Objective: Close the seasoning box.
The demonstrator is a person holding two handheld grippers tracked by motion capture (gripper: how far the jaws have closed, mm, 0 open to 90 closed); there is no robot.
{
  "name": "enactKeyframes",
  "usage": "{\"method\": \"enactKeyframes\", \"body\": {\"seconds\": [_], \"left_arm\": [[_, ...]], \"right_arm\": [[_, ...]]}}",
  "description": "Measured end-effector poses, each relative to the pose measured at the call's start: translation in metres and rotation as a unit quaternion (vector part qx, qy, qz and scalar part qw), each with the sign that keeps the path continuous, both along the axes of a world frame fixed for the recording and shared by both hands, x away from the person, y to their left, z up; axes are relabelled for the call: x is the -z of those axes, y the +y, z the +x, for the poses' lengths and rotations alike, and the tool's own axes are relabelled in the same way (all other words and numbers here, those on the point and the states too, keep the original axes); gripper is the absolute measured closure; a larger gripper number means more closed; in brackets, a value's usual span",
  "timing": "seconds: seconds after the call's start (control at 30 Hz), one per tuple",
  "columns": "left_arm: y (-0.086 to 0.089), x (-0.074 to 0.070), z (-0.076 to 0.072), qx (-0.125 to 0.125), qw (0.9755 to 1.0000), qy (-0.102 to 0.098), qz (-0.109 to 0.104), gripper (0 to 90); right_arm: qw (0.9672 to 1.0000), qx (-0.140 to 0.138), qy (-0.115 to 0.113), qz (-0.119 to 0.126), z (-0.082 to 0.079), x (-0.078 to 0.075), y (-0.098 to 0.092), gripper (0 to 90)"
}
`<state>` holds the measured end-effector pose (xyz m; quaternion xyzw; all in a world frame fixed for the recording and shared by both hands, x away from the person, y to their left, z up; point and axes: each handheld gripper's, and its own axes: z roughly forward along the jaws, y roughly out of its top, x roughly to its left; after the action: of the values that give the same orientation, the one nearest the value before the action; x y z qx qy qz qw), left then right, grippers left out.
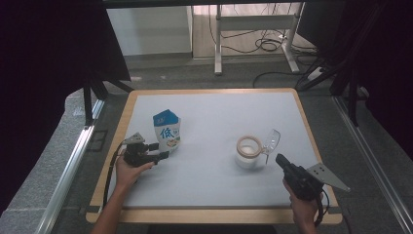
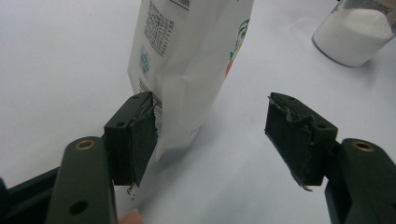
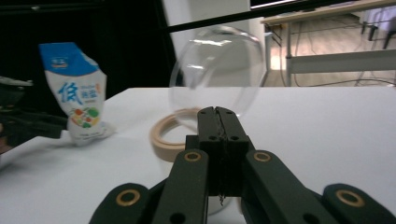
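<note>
The jar (image 1: 249, 152) stands opened, the right tool (image 1: 279, 159) clenched beside its raised lid (image 1: 272, 140), while the released left tool (image 1: 164, 155) brackets the unpoured salt bag (image 1: 167, 130).

The left hand (image 1: 130, 169) comes in from the bottom edge with its forearm slanting up toward the left side of the table, and holds the left gripper (image 1: 163, 155) low and level, pointing to the right. Its jaws stand apart, the pads (image 2: 140, 140) facing each other across a wide gap. The right hand (image 1: 303, 207) enters at the lower right and grips the right gripper (image 1: 279, 159), which points up and left. Its jaws are pressed together, pad against pad.
</note>
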<state>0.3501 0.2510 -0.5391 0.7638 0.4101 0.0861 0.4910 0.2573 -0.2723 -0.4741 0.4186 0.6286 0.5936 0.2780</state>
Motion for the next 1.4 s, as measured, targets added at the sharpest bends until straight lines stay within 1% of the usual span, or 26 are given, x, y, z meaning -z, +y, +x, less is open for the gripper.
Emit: {"method": "enactKeyframes", "body": {"seconds": [0.07, 0.17, 0.2, 0.3, 0.4, 0.47, 0.6, 0.67, 0.8, 1.17, 1.4], "left_arm": [[0.000, 0.001, -0.001, -0.001, 1.0000, 0.001, 0.000, 33.3], [-0.001, 0.001, -0.003, -0.001, 1.0000, 0.001, 0.004, 33.3], [-0.001, 0.001, -0.004, -0.001, 1.0000, 0.001, 0.007, 33.1], [-0.001, 0.002, -0.007, -0.001, 0.9999, 0.000, 0.012, 33.0], [0.000, 0.003, -0.010, -0.003, 0.9999, 0.002, 0.009, 32.2], [0.000, 0.004, -0.012, -0.005, 0.9999, 0.002, 0.014, 31.9], [-0.001, 0.003, -0.015, -0.004, 0.9999, 0.000, 0.016, 31.2], [-0.001, 0.004, -0.017, -0.003, 0.9999, 0.002, 0.013, 30.8], [-0.002, 0.005, -0.020, -0.001, 0.9998, 0.000, 0.022, 30.0], [-0.001, 0.005, -0.022, 0.000, 0.9998, 0.001, 0.018, 29.9], [-0.001, 0.005, -0.023, 0.001, 0.9999, 0.001, 0.017, 29.9]], "right_arm": [[1.0000, 0.008, 0.003, -0.001, 0.005, 0.002, -0.004, 89.5], [0.9998, 0.018, 0.001, 0.000, 0.012, 0.002, -0.008, 89.5], [0.9998, 0.021, 0.001, 0.004, 0.016, 0.001, -0.010, 89.4], [0.9998, 0.019, -0.005, 0.006, 0.025, -0.005, -0.010, 89.4], [0.9998, 0.018, -0.007, 0.007, 0.034, -0.010, -0.008, 89.4], [0.9998, 0.017, -0.009, 0.006, 0.038, -0.011, -0.005, 89.4], [0.9999, 0.010, -0.009, 0.001, 0.041, -0.011, 0.000, 89.4], [0.9999, 0.007, -0.008, -0.002, 0.042, -0.011, 0.002, 89.4], [1.0000, 0.002, -0.008, -0.002, 0.043, -0.011, 0.004, 89.4], [0.9999, -0.008, -0.007, -0.004, 0.046, -0.012, 0.011, 89.4], [0.9997, -0.021, -0.004, -0.011, 0.048, -0.011, 0.018, 89.4]]}}
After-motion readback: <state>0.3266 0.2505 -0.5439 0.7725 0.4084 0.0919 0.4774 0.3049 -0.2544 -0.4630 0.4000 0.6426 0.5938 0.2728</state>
